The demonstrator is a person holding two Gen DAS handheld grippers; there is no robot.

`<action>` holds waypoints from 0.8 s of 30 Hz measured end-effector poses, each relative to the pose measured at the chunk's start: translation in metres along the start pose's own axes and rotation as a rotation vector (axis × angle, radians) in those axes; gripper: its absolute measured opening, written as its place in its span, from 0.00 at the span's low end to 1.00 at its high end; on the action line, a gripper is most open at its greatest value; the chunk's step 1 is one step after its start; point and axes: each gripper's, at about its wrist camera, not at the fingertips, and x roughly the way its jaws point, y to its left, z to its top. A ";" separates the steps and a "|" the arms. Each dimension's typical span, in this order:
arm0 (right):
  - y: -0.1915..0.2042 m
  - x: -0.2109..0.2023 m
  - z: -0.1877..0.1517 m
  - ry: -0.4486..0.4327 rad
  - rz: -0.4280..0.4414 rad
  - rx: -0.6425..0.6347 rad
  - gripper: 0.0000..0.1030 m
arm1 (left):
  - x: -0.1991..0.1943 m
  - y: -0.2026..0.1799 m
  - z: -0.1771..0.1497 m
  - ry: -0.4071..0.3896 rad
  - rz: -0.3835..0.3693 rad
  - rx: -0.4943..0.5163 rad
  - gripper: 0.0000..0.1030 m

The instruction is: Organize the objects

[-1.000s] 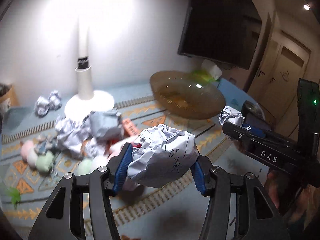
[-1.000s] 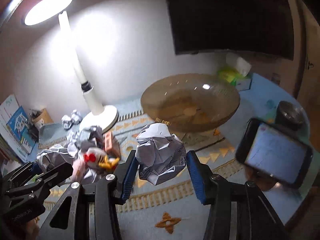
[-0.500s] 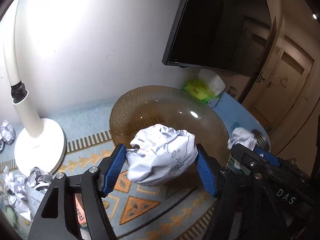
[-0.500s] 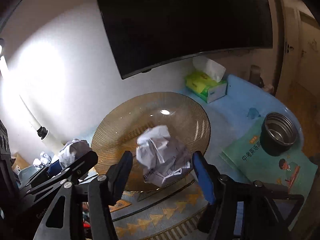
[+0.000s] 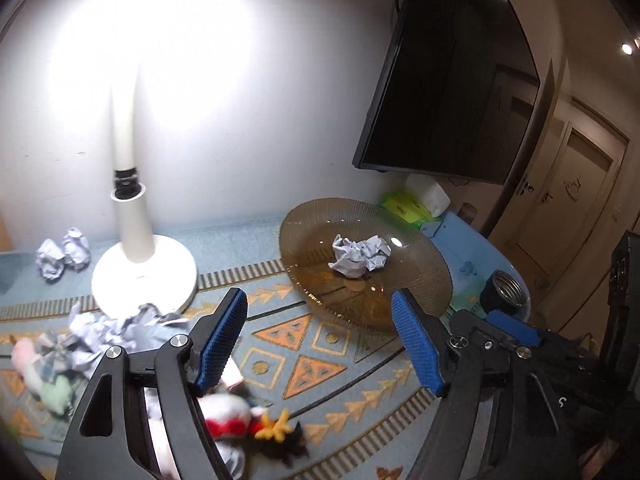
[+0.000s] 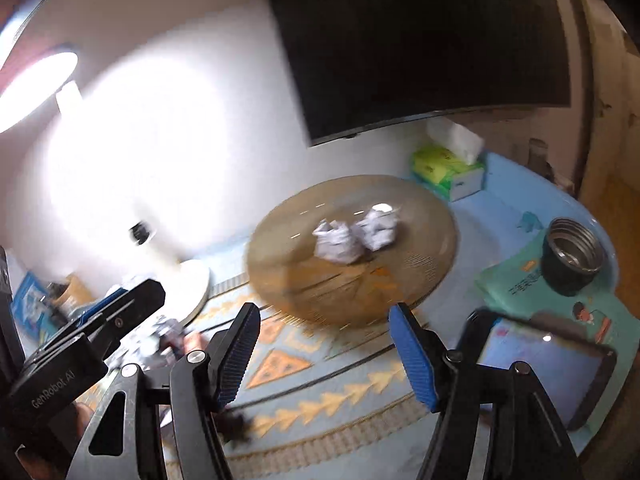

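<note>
The patterned mat lay bare between grippers and amber dish — room there. 2 crumpled paper balls sat mid-dish, touching, no clear long axis. Left gripper was widening, empty; right gripper spread, empty.
</note>
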 end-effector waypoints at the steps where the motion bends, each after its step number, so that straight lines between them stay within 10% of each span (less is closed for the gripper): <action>1: 0.012 -0.004 -0.009 0.004 0.022 -0.023 0.64 | -0.015 0.006 -0.007 -0.018 0.021 -0.005 0.79; 4: 0.041 -0.004 -0.041 0.022 0.071 -0.079 0.64 | -0.058 0.033 -0.037 -0.078 0.113 -0.048 0.96; 11: 0.080 0.038 -0.120 0.059 0.133 -0.177 0.64 | -0.077 0.102 -0.119 -0.043 0.361 -0.104 0.97; 24: 0.068 0.041 -0.137 0.047 0.179 -0.118 0.70 | -0.062 0.138 -0.152 0.022 0.313 -0.198 0.97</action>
